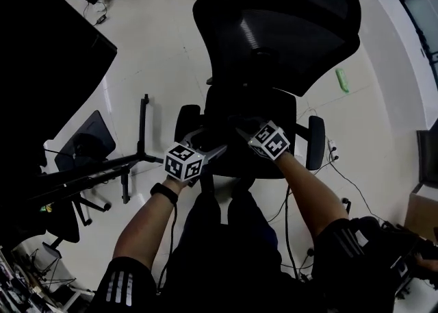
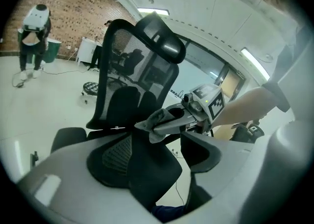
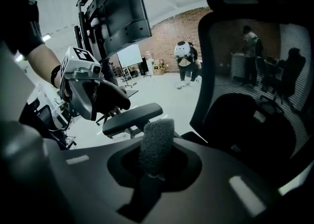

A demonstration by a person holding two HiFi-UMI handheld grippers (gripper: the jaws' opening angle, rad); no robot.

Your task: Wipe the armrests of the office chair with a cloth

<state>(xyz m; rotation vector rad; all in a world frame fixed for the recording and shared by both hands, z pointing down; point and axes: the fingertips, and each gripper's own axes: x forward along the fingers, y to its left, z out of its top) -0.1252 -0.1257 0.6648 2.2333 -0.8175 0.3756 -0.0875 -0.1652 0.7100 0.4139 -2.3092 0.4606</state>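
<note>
The black mesh office chair (image 1: 277, 24) stands in front of me, back upright, with one armrest (image 1: 186, 121) on the left and the other armrest (image 1: 315, 142) on the right. Both grippers hover over the seat between them. My right gripper (image 1: 241, 127) is shut on a grey cloth (image 3: 156, 144) that sticks up from its jaws. In the left gripper view, that cloth (image 2: 159, 118) hangs from the right gripper's tip. My left gripper (image 1: 213, 151) is open with nothing in it, close beside the right one. The left armrest (image 3: 132, 119) lies just beyond the cloth.
A black floor stand (image 1: 130, 161) and a second chair (image 1: 82, 144) are at the left. A green object (image 1: 342, 80) and cables lie on the pale floor at the right. A large screen on a stand (image 3: 117, 17) and a person (image 3: 185, 63) are further off.
</note>
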